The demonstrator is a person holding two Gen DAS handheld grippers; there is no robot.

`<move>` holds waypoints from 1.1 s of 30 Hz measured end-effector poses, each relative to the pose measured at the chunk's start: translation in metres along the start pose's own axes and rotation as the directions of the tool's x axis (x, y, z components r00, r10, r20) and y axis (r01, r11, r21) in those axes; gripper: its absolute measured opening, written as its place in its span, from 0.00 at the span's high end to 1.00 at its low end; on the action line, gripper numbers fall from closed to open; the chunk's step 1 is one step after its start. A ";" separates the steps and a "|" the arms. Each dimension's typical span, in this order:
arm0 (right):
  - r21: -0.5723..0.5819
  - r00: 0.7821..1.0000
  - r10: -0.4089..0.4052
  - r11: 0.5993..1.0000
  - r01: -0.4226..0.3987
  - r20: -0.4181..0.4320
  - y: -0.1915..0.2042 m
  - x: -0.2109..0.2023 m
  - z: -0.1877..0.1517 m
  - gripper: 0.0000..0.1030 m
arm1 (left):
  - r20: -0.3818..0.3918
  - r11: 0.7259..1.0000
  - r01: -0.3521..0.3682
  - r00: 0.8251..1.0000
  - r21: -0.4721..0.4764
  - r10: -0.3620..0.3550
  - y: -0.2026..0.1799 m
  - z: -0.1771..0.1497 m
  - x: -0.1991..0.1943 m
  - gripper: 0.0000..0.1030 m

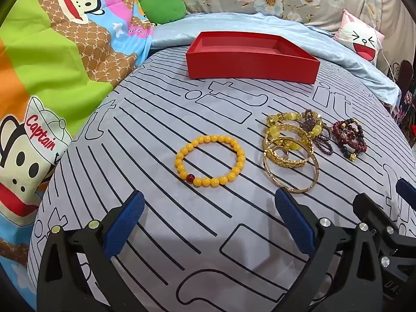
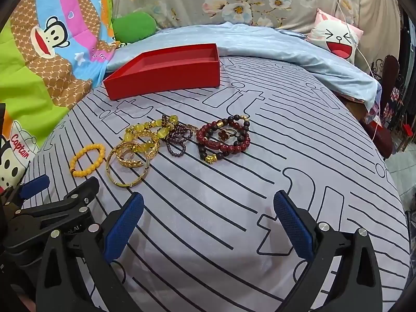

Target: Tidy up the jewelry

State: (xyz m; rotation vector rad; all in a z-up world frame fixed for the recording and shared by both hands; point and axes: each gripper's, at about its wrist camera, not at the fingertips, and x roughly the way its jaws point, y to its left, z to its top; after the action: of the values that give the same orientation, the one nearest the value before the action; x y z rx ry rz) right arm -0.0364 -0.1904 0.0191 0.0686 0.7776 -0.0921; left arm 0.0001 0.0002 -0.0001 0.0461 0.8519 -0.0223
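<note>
On the grey line-printed bedsheet [image 1: 161, 130], a round yellow glossy-bead bracelet [image 1: 211, 161] lies beside tangled gold bangles [image 1: 291, 156], before a rectangular red cardboard box [image 1: 252, 54]; left gripper [image 1: 208, 223] and right gripper [image 2: 208, 223] gape wide, empty.

Both views are bright and evenly lit, seemingly from overhead, with colours vivid. A soft grey shadow falls on the bed sheet [image 1: 234, 234] at lower centre of each frame. Fisheye distortion bows the stripes and darkens the corners. The far right edge looks dim and slightly soft; little glare.
</note>
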 end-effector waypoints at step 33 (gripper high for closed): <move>-0.003 1.000 -0.026 1.000 0.026 0.004 -0.002 0.001 0.005 0.06 | -0.013 0.999 -0.030 0.999 0.022 0.030 -0.006 0.009 0.010 0.07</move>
State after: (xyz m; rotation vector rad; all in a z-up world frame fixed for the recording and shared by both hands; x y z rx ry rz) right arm -0.0323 -0.1926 0.0221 0.0551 0.7749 -0.1160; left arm 0.0132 -0.0062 -0.0013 0.0796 0.8640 -0.0029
